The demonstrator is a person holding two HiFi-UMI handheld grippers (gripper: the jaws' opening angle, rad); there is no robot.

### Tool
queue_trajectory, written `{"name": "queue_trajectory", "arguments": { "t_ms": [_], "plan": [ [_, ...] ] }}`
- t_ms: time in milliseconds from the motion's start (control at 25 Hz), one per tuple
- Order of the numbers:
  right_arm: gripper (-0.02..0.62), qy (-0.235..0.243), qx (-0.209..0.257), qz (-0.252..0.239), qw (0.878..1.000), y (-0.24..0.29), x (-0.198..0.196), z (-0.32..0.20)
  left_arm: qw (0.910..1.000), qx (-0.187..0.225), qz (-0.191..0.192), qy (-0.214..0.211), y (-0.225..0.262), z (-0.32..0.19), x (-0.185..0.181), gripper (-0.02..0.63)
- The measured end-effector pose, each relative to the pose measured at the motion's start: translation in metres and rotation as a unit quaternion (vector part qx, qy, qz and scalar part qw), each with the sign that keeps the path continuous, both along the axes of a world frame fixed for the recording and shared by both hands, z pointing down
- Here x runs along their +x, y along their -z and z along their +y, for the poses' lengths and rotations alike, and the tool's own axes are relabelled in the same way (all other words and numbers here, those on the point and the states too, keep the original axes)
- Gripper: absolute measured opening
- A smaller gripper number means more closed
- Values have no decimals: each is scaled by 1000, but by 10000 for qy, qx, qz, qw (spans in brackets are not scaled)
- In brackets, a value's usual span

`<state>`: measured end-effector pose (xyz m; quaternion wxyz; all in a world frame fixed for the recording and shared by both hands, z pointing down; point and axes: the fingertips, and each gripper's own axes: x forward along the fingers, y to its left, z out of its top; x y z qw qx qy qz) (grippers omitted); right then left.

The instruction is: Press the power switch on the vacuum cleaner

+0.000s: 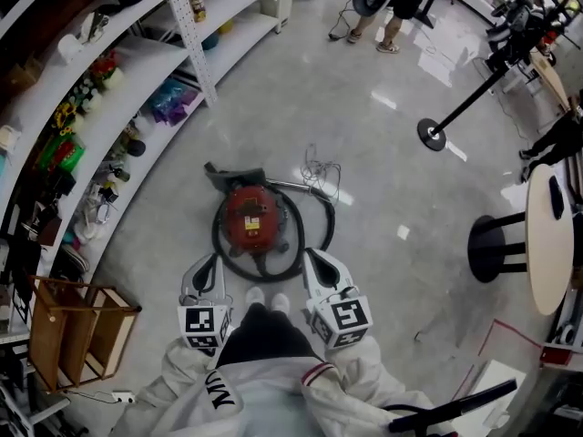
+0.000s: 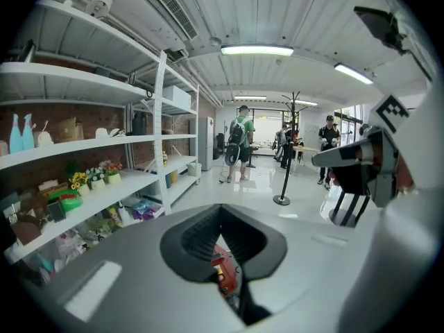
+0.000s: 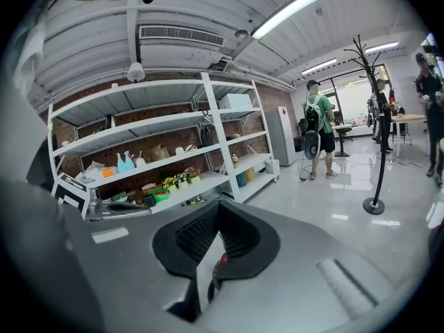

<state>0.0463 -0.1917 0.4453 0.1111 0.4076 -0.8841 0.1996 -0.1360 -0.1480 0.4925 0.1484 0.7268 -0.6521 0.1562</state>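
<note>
Head view: the red vacuum cleaner (image 1: 252, 217) stands on the floor (image 1: 383, 180), its black hose (image 1: 219, 244) looped around it. The left gripper (image 1: 208, 264) and right gripper (image 1: 314, 258) hover near its closer side, apart from it. Each gripper's fingers are closed together, holding nothing.

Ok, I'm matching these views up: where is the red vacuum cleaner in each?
Head view: vacuum cleaner on the floor, centre.
Left gripper view: red sliver through the jaw gap, bottom centre.
Right gripper view: tiny red sliver in the jaw gap.
Shared landmark: white shelving.
</note>
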Motion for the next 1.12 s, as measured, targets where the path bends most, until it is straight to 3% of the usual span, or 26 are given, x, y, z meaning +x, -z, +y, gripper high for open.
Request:
{"name": "queue_trajectory", "arguments": {
  "t_ms": [400,1120],
  "plan": [
    [0,-110,-65,217,9997,-31,-4,-18,9997,207,71,57,-13,-25,-12,0],
    [0,-315,-307,598,9972,-130,-11,-34,9994,-200,211,-195,-133,-38,3,0]
  ]
}}
